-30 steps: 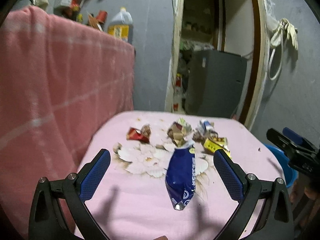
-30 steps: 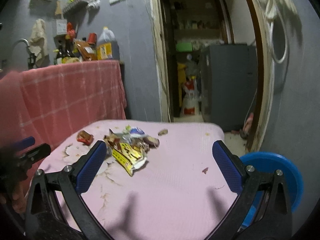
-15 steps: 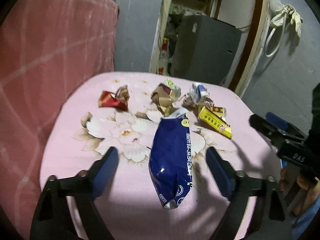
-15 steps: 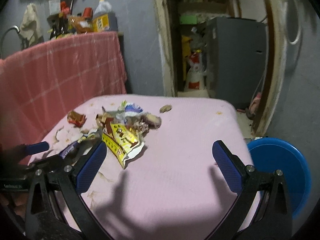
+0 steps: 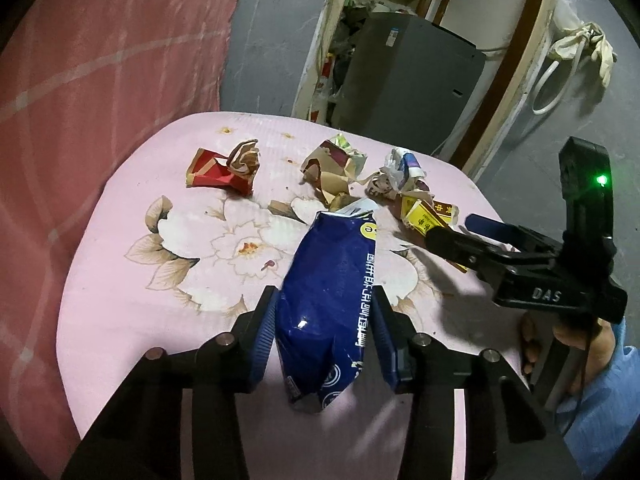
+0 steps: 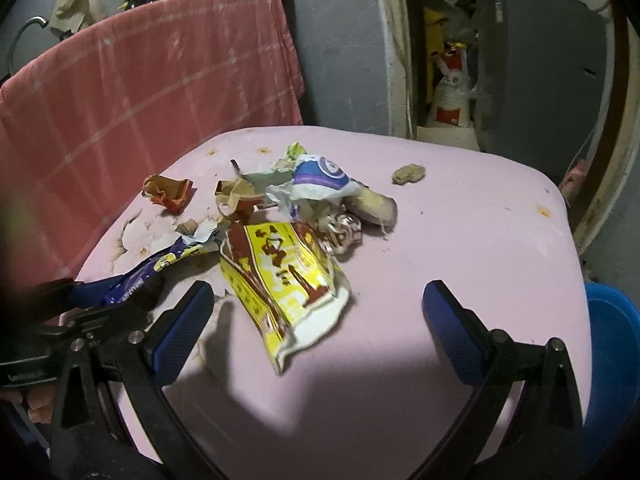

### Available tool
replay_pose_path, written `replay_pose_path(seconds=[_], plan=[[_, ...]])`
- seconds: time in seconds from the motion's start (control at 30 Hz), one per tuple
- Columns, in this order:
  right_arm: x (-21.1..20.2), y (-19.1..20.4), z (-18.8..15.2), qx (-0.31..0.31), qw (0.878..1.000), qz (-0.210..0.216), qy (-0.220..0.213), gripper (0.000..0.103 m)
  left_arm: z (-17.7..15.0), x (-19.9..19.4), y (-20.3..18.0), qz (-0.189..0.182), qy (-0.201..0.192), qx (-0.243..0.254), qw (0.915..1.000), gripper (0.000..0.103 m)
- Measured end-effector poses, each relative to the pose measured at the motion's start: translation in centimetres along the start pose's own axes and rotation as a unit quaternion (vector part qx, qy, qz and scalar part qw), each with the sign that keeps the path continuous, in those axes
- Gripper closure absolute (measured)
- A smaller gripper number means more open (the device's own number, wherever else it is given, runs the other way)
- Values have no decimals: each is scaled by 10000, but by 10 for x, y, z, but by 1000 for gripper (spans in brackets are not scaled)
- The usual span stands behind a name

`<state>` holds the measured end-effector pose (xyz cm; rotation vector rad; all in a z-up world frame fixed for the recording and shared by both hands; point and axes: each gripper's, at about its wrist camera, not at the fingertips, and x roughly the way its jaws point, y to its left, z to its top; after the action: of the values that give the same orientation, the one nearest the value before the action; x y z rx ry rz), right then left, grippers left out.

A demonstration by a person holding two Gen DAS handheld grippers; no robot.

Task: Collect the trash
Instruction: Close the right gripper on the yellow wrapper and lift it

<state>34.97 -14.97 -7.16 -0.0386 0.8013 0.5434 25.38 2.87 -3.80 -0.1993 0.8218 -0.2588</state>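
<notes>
- Closing around a blue snack bag (image 5: 328, 304), the left gripper (image 5: 326, 340) has its blue pads right against both sides of the bag, which lies lengthwise on the pink table (image 5: 120, 280) with its torn top pointing away.
- Whether the pads already press into the foil cannot be told for sure, though they look to touch it on each side.
- Farther back on the table lie a red crumpled wrapper (image 5: 220, 170), a brown paper scrap (image 5: 332, 168) and a white-and-blue wad (image 5: 400, 172).
- Over the table's right part, the right gripper (image 6: 316, 332) has its jaws wide apart and just beginning to close, with nothing between the pads.
- A yellow-and-red packet (image 6: 284, 276) lies flat just ahead of that gripper, nearer its left finger, untouched.
- A blue bin (image 6: 612, 344) stands beside the table's right edge.
- A pink checked cloth (image 6: 140, 88) hangs behind the table on the left.
</notes>
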Motion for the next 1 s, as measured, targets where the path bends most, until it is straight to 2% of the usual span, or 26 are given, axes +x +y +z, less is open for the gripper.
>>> replay_pose_path(seconds=[0.03, 0.13, 0.23, 0.43, 0.57, 0.63, 0.7, 0.87, 0.93, 1.0], plan=[[1, 2, 1, -29, 10000, 27, 20, 17, 1, 0, 0, -11, 3, -23, 10000, 64], [6, 4, 2, -104, 9998, 95, 115, 36, 2, -2, 0, -32, -1, -58, 10000, 64], [7, 6, 1, -155, 9997, 136, 124, 50, 1, -4, -2, -72, -15, -68, 9999, 64], [-7, 4, -5, -71, 9996, 231, -152, 66, -2, -10, -5, -176, -104, -93, 9997, 64], [-15, 0, -10, 30, 9993, 261, -281, 73, -7, -11, -10, -179, -93, -72, 9998, 64], [-17, -2, -11, 66, 9990, 318, -298, 80, -9, -11, -12, -182, -88, -92, 9998, 64], [-19, -2, -12, 87, 9988, 363, -310, 84, -10, -12, -13, -186, -92, -123, 9997, 64], [-14, 0, -10, 102, 9989, 430, -172, 82, -9, -14, -10, -150, -148, -267, 9994, 64], [-10, 1, -9, 105, 9988, 466, -118, 74, -9, -16, -7, -109, -195, -333, 9992, 64], [-6, 1, -7, 127, 9986, 500, -82, 72, -8, -17, -5, -66, -234, -381, 9990, 64]])
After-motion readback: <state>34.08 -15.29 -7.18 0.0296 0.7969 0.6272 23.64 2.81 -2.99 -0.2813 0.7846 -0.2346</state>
